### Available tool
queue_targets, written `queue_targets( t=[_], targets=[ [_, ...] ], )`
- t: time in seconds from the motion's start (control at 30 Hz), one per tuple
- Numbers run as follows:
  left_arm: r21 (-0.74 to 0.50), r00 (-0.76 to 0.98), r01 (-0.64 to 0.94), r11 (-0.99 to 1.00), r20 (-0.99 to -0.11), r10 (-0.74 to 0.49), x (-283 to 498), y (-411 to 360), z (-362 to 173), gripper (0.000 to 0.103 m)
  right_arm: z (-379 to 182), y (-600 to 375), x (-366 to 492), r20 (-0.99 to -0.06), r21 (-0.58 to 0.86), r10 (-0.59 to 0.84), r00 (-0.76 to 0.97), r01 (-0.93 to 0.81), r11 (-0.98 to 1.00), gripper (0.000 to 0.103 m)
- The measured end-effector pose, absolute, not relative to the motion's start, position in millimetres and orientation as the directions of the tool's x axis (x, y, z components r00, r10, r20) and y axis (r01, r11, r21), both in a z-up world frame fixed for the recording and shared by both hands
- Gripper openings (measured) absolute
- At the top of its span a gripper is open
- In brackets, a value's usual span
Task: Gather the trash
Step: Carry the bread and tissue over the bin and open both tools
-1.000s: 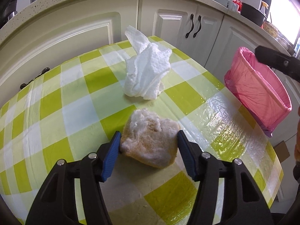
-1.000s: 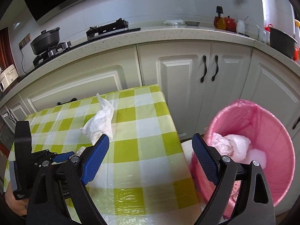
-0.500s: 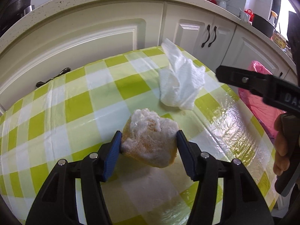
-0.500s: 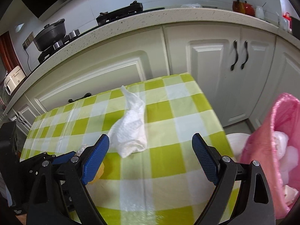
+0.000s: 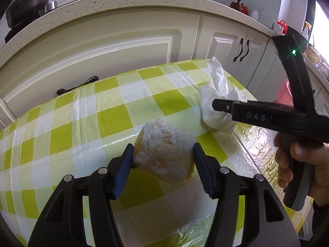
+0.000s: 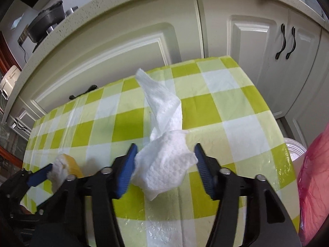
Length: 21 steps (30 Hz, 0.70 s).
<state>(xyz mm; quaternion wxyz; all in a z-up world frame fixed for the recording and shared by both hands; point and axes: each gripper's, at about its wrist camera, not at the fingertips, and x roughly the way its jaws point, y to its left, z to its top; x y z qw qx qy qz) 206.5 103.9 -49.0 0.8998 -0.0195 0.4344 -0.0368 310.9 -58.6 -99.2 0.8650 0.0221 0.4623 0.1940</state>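
Note:
My left gripper [image 5: 162, 147] is shut on a pale yellow, white-crusted lump [image 5: 164, 156] and holds it just above the green-checked table [image 5: 102, 123]. A crumpled white paper towel [image 6: 164, 162] lies on the cloth near the table's right edge. My right gripper [image 6: 164, 147] is down around the towel and its jaws are closing. The blue pads [image 6: 127, 170] just reach the towel's edges without squeezing it. The left wrist view shows the paper towel [image 5: 216, 94] behind one black finger [image 5: 246, 113] of the right gripper. The lump [image 6: 63, 168] also shows at the lower left of the right wrist view.
A pink-lined bin [image 6: 312, 175] stands on the floor off the table's right edge, next to a white lid [image 6: 296, 150]. White cabinets [image 5: 123, 47] under a speckled counter stand close behind the table. A person's hand [image 5: 298, 164] holds the right gripper's handle.
My right gripper swung from over the pink bin to the paper towel, came down, and its jaws narrowed around it. My left gripper moved across the table with the lump still gripped.

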Motion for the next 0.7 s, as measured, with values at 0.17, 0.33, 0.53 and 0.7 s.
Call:
queue_targets(
  t=[0.17, 0.33, 0.53, 0.7],
  targets=[
    [-0.071, 0.626, 0.043, 0.997, -0.776, -0.082, 205, 107, -46, 0.057, -106, -58, 303, -0.799, 0.194, 0.347, 0.491, -0.336, 0.922, 0.021],
    [-0.074, 0.632, 0.043, 0.996, -0.770, -0.085, 203, 104, -42, 0.056, -99, -65, 291, -0.783, 0.180, 0.347, 0.516, -0.346, 0.921, 0.017],
    [-0.076, 0.644, 0.054, 0.996, -0.760, -0.092, 200, 97, -34, 0.056, -81, -83, 271, -0.753, 0.150, 0.338, 0.565, -0.353, 0.924, 0.016],
    [-0.080, 0.662, 0.074, 0.994, -0.742, -0.109, 196, 84, -21, 0.056, -65, -103, 251, -0.724, 0.136, 0.326, 0.608, -0.336, 0.932, 0.016]
  ],
)
